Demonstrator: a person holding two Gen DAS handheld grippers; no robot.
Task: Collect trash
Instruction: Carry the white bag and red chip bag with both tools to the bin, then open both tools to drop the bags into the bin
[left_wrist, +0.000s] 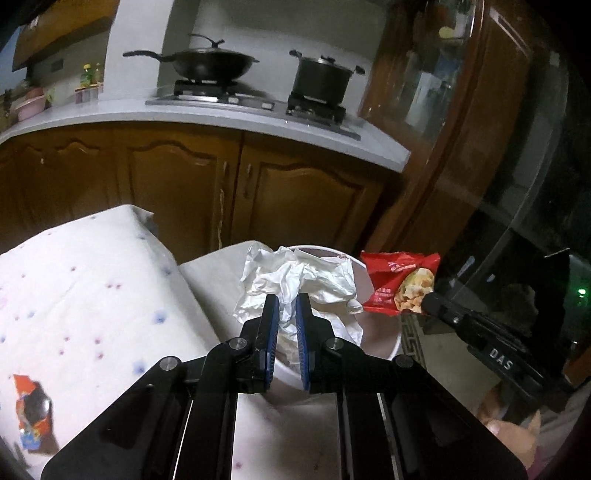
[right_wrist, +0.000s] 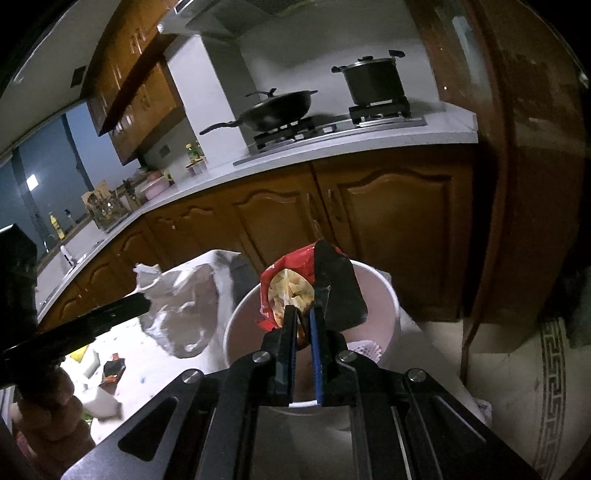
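Dim kitchen, night. Pale countertop (left_wrist: 207, 114) curves across the 12 o'clock area over brown wooden cabinet doors (left_wrist: 303, 199). Gas stove (left_wrist: 251, 99) carries a lidded wok (left_wrist: 207, 62) and a dark pot (left_wrist: 321, 75). Tall wooden cabinet (right_wrist: 517, 166) at 3 o'clock. Dark window (right_wrist: 44, 162) at 9 o'clock. Patterned floor tiles (right_wrist: 550, 387) at 4 o'clock.

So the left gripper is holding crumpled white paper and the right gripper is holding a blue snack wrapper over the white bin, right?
Not quite. The snack wrapper in the right gripper is red, not blue, as the right wrist view shows. The left gripper does hold crumpled white paper, both over the white bin.
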